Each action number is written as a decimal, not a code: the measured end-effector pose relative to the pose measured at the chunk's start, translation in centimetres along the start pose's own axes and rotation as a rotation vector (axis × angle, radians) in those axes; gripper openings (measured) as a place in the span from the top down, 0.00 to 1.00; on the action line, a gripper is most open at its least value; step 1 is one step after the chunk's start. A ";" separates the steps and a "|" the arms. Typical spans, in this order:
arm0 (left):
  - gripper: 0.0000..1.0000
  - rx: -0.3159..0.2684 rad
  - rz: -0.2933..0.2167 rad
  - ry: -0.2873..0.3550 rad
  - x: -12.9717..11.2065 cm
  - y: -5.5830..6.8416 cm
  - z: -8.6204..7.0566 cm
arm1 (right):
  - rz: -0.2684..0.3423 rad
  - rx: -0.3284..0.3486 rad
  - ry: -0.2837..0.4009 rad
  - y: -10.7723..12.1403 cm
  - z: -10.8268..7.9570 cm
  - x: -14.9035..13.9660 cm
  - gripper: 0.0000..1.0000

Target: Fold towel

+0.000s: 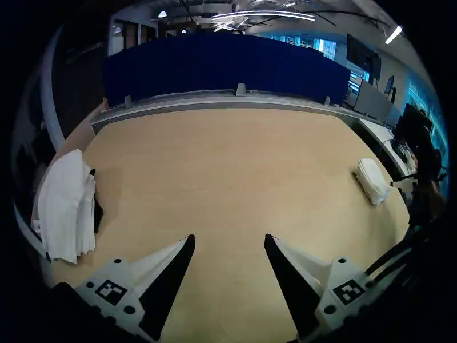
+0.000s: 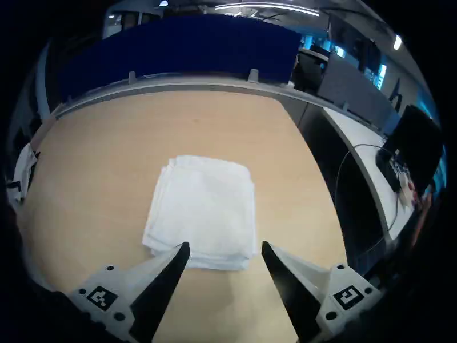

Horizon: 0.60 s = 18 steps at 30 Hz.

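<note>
Towel of white cloth, folded square (image 2: 200, 214), lies on the broad pale wooden table (image 2: 103, 154); a heap of white cloths (image 1: 65, 203) sits at its edge. Right gripper (image 2: 224, 247), just before the towel, and left gripper (image 1: 229, 239) both gape empty.

The light wooden desk (image 1: 228, 166) has a grey rail (image 1: 228, 102) along its far edge. Behind the rail stands a dark blue wall panel (image 1: 228, 63). Long bright lights (image 1: 263, 14) hang from the ceiling. Past the desk's right edge is a white desk (image 2: 365, 148) with a black screen (image 2: 414, 146). Far windows (image 1: 320, 46) glow blue
</note>
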<state>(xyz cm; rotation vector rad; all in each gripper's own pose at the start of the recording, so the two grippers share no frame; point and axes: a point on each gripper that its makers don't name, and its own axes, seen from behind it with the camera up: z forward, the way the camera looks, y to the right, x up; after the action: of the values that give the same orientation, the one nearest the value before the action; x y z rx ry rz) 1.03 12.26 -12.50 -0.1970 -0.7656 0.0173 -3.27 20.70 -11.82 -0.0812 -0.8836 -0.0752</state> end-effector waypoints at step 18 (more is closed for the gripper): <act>0.10 -0.012 -0.013 0.078 2.9 -1.4 0.6 | -0.008 0.061 0.372 -8.6 -4.9 10.9 0.00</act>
<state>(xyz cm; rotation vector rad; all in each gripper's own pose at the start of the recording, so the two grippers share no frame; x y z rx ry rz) 2.67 11.21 -9.83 -0.2035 -0.6894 -0.0072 6.52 11.26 -6.08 -0.0053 -0.5143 -0.0680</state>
